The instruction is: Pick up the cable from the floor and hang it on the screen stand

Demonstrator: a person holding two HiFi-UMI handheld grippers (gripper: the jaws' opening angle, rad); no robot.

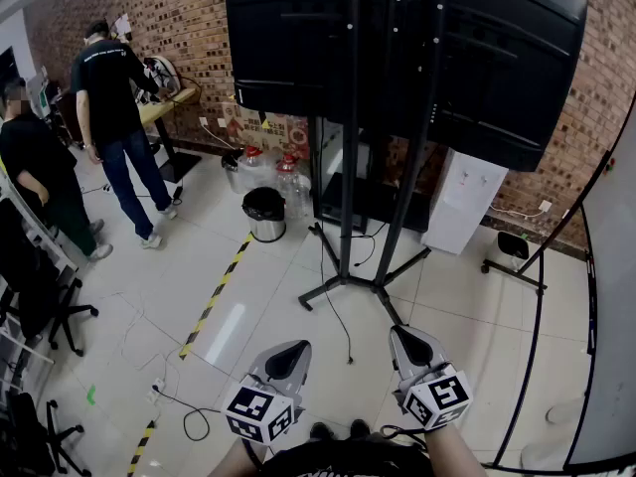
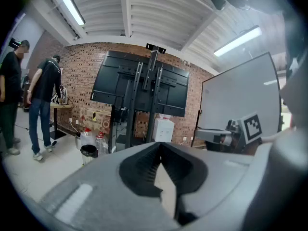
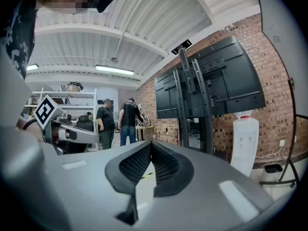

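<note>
White tiles, brick wall behind. Head view: the stand (image 1: 347, 217) rises dead ahead with its big black screen (image 1: 397, 48), and the cable (image 1: 185, 410) lies curled on the floor, just left of the left gripper (image 1: 288, 351) and clear of it. The right gripper (image 1: 402, 338) is alongside. Left gripper view: claw clenched tip to tip, nothing in it, stand beyond. Right gripper view — claw clenched too, empty, stand off to the right, two people further back.
</note>
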